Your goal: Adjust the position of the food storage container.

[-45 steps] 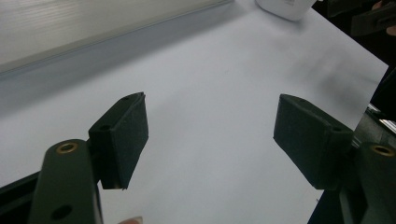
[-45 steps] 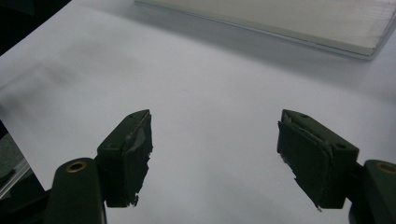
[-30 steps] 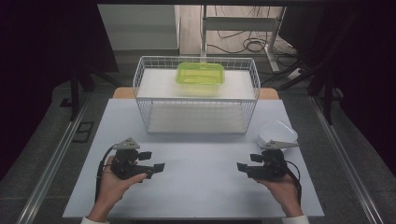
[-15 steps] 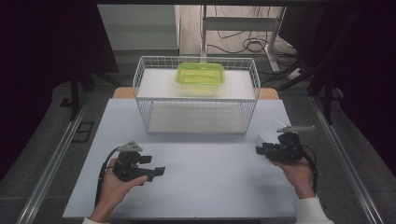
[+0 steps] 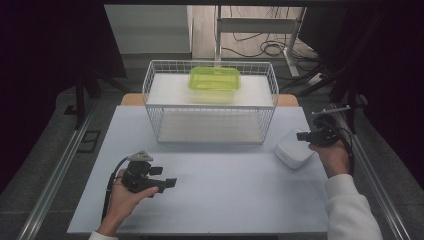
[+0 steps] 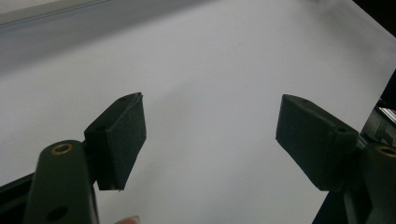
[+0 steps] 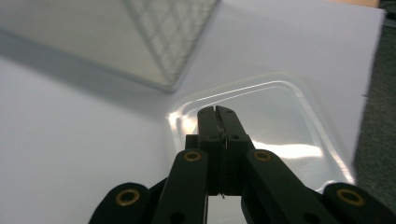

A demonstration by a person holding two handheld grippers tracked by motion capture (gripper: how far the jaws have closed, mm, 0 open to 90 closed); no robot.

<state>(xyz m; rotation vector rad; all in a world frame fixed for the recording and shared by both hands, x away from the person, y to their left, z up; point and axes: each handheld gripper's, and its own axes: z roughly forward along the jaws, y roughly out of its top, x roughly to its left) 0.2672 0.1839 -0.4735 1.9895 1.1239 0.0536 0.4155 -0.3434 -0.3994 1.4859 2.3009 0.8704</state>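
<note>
Both jaws of right gripper (image 7: 216,112) hide part of clear container (image 7: 280,121).

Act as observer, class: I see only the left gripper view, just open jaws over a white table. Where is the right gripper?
Observer: The right gripper points at a white container; its jaws have just been closing and are shut, with nothing between them.
Operator: Where does that container sit?
Observer: On the table, beside the wire basket's right front corner.
Operator: Anything in the basket?
Observer: A green container, towards its back.
</note>
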